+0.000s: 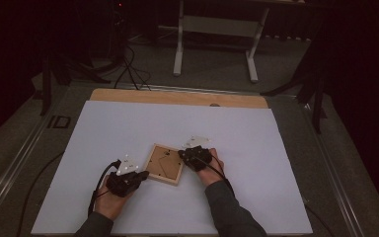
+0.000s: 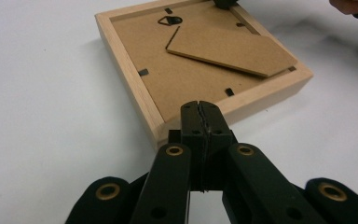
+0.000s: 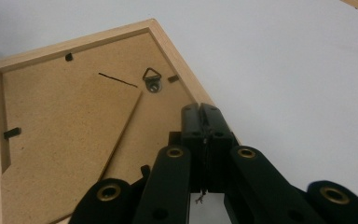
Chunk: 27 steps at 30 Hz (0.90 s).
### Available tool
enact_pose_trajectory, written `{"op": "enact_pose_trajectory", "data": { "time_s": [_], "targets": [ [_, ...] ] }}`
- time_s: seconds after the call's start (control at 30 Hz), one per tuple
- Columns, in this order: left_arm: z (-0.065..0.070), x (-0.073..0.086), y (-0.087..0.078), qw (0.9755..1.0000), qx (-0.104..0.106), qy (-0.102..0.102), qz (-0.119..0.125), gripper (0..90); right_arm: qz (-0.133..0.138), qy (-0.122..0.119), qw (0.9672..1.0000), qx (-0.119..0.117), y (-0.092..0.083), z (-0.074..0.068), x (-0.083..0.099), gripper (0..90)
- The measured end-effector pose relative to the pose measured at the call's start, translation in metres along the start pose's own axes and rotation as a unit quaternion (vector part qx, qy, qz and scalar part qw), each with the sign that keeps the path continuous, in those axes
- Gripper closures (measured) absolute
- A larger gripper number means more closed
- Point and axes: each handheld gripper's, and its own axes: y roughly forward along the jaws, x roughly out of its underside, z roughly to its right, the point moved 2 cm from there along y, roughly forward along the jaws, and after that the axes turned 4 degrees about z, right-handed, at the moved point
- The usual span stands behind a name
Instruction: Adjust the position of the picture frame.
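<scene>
A small wooden picture frame [image 1: 164,164] lies face down near the middle of a white table [image 1: 256,148], its brown backing board facing up. A fold-out cardboard stand [image 2: 230,50] lies on the backing, and a metal hanging loop [image 3: 152,79] sits near one edge. The person's left gripper [image 1: 144,174] has its jaws pressed together, with nothing between them, and their tips meet the frame's near left corner. The right gripper [image 1: 181,154] also has its jaws pressed together, empty, and its tips rest at the frame's rim on the opposite, right side. A hand holds each gripper from below.
</scene>
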Motion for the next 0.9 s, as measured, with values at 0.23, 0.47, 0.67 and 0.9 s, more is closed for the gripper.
{"op": "enact_pose_trajectory", "data": {
  "time_s": [0.23, 0.47, 0.67, 0.9],
  "targets": [
    [0.007, 0.006, 0.003, 0.9998, 0.001, 0.010, -0.020, 89.7, -0.001, 0.001, 1.0000, -0.003, 0.000, 0.002, 0.000, 89.4],
    [0.006, 0.009, 0.008, 0.9991, -0.003, 0.013, -0.039, 89.8, -0.003, -0.002, 1.0000, -0.001, 0.000, 0.001, 0.000, 89.5],
    [0.001, 0.009, 0.014, 0.9989, -0.013, 0.009, -0.044, 89.7, -0.009, -0.003, 1.0000, 0.002, -0.003, 0.002, 0.001, 89.6],
    [-0.004, 0.004, 0.018, 0.9990, -0.027, -0.001, -0.037, 89.7, -0.014, -0.003, 0.9999, 0.005, -0.006, 0.003, 0.002, 89.6]
  ]
}}
